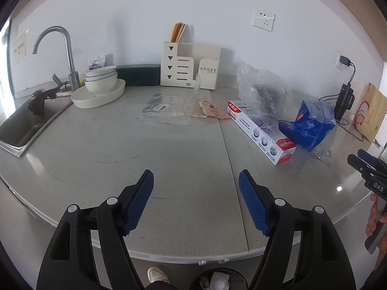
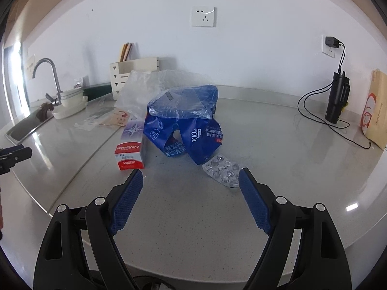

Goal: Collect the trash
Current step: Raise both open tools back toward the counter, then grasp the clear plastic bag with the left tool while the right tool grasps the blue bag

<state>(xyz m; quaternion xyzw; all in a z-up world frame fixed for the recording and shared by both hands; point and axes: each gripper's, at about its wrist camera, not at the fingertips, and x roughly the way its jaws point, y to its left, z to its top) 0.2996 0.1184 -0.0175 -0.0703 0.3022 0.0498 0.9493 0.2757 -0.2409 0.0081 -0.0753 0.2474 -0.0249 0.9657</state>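
Note:
Trash lies on the grey counter: a Colgate toothpaste box (image 1: pixel 262 130) (image 2: pixel 129 153), a crumpled blue plastic wrapper (image 1: pixel 310 124) (image 2: pixel 183 125), a clear plastic bag (image 1: pixel 261 89) (image 2: pixel 142 88), an empty blister pack (image 2: pixel 223 170) (image 1: pixel 323 155), a flat clear film (image 1: pixel 167 108) and a brown paper scrap (image 1: pixel 210 111). My left gripper (image 1: pixel 196 178) is open above the counter's front, nothing between its blue pads. My right gripper (image 2: pixel 191 177) is open too, just short of the box and blister pack. A black bin (image 1: pixel 219 279) with white paper in it stands below the counter edge.
A sink (image 1: pixel 21 125) with a faucet (image 1: pixel 63 55) is at the left, bowls on a plate (image 1: pixel 99 89) beside it. A cream organiser (image 1: pixel 186 67) stands at the wall. A black tumbler with cables (image 2: pixel 336 101) and a paper bag (image 2: pixel 375 116) sit right. A shoe (image 1: pixel 156 274) shows below.

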